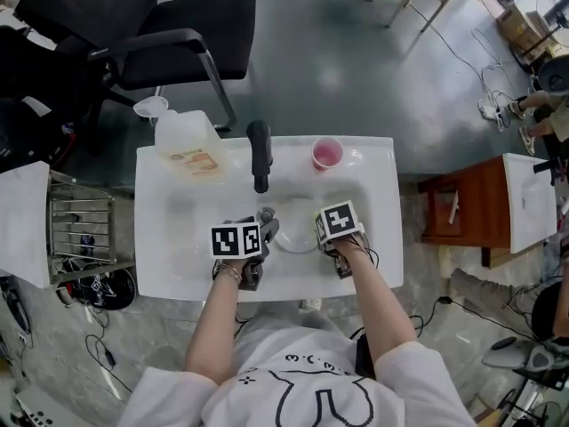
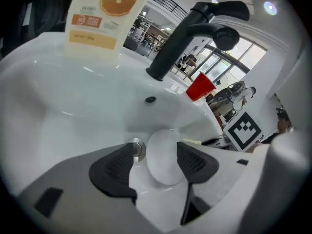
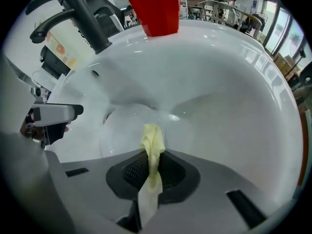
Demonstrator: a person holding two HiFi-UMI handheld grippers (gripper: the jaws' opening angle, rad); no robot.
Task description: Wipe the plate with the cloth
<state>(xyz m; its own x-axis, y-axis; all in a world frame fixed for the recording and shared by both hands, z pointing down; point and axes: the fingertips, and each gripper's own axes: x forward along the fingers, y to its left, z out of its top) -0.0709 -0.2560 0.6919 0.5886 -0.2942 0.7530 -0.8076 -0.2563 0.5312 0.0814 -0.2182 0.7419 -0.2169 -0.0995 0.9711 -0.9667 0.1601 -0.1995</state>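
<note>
The right gripper's (image 3: 153,168) jaws pinch a yellow cloth (image 3: 152,143) just above the white plate (image 1: 297,227) lying in the sink (image 1: 178,265). The left gripper's (image 2: 156,156) jaws stand spread, the plate's edge between them, unpressed. Behind stand a black tap (image 1: 259,154), a red cup (image 1: 326,153) and a jug (image 1: 187,140).

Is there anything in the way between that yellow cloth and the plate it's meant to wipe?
Nothing visible does. The yellow cloth, pinched in the right gripper, hangs over the white plate in the sink. The left gripper, jaws open, sits at the plate's edge, to the side of the cloth.
</note>
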